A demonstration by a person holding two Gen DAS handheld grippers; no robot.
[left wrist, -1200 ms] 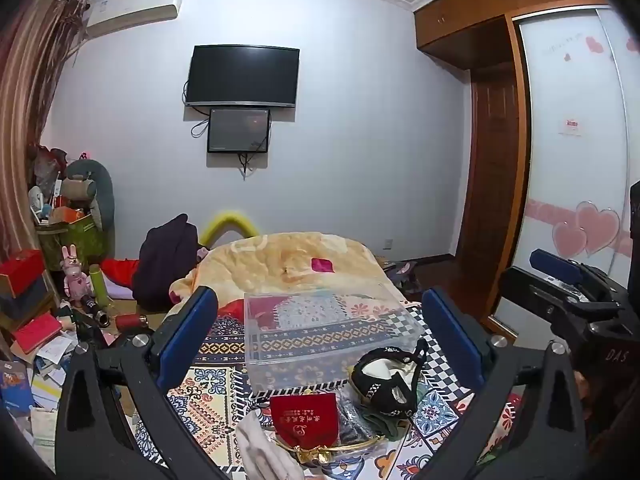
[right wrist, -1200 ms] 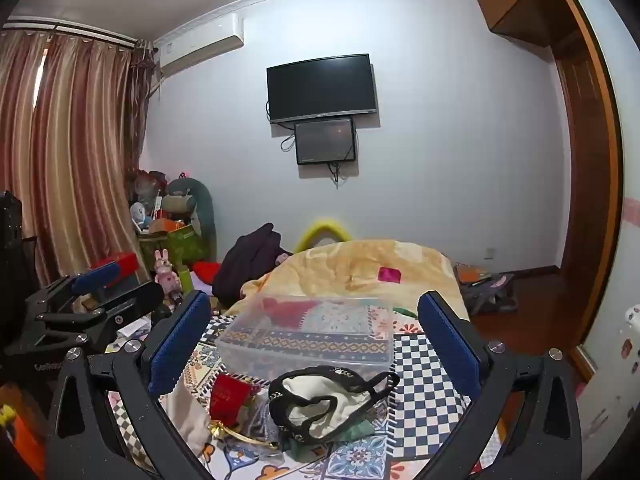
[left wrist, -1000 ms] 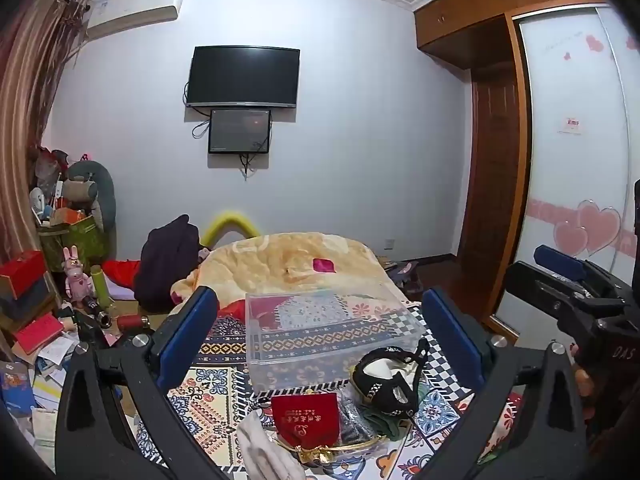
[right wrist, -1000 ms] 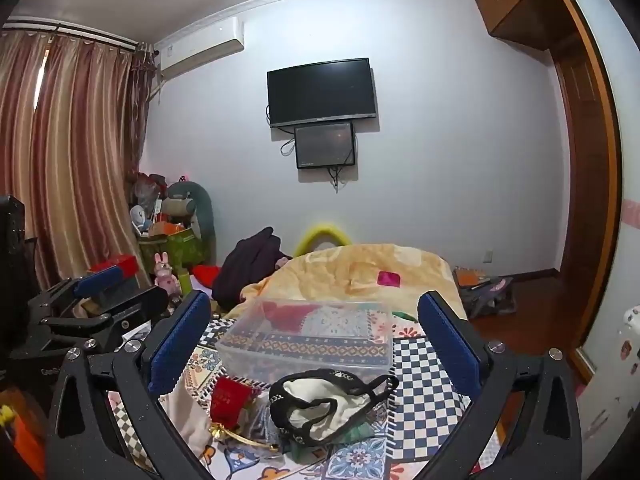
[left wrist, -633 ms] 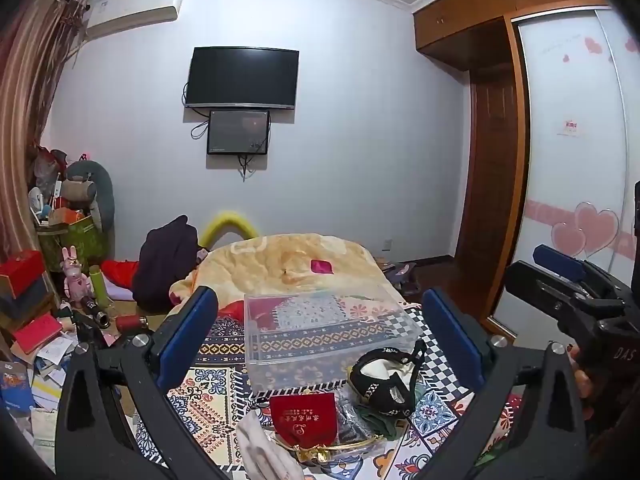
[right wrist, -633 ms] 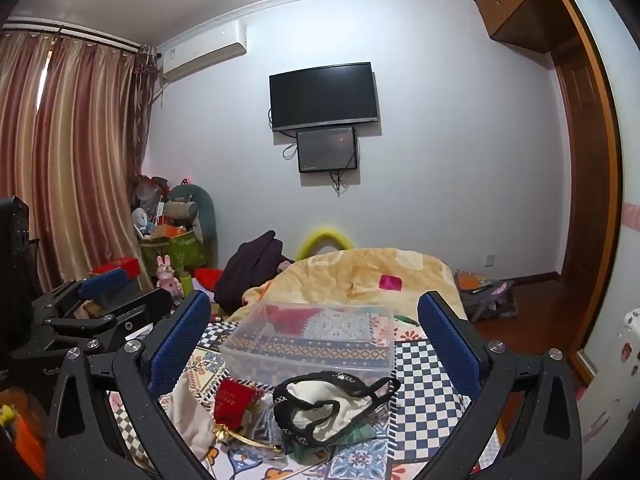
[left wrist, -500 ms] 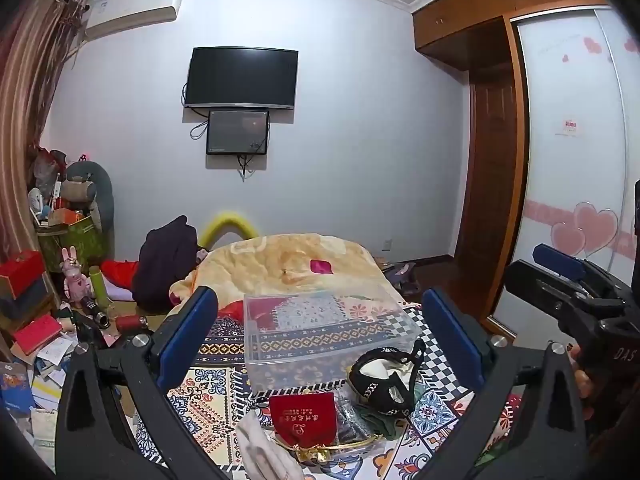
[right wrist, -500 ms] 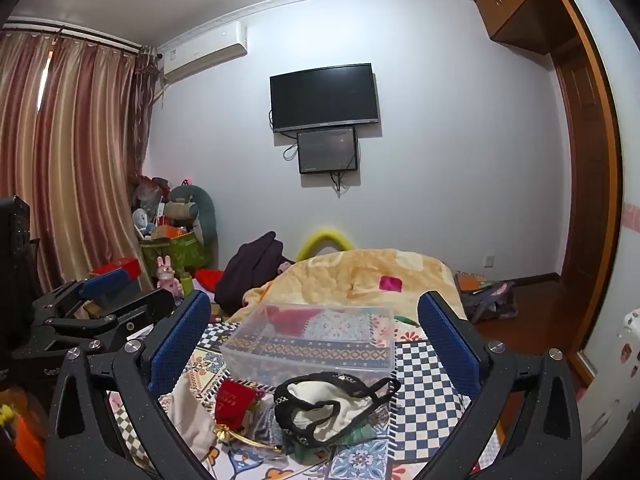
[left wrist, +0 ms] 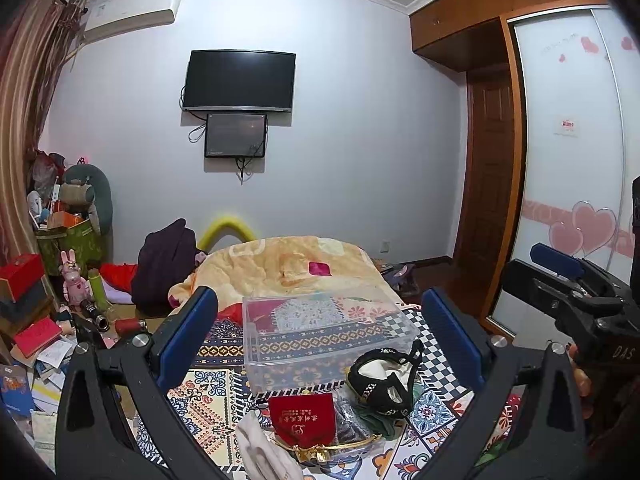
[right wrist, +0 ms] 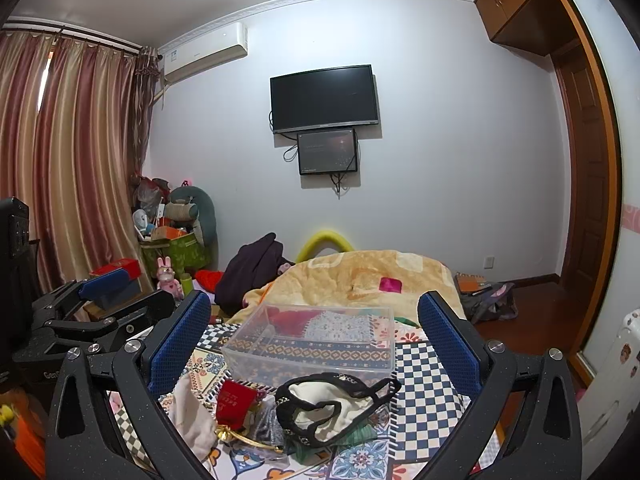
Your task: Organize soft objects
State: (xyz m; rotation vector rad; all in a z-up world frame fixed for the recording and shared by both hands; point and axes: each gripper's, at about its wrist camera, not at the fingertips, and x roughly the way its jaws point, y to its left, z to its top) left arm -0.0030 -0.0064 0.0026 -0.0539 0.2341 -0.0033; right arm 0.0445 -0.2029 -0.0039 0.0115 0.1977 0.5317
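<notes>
A pile of soft things lies on the patterned bed cover in front of a clear plastic bin. It holds a red drawstring pouch, a black-trimmed white pouch, a cream cloth and green cloth. My left gripper is open and empty above the pile. My right gripper is open and empty, also above it. Each gripper shows at the edge of the other's view.
A yellow quilt covers the far half of the bed. Clutter, boxes and toys crowd the floor at left. A wardrobe with sliding doors stands at right. A TV hangs on the far wall.
The right gripper has tilted down slightly, so the room sits lower in its view. The left gripper has barely moved. Both stay open.
</notes>
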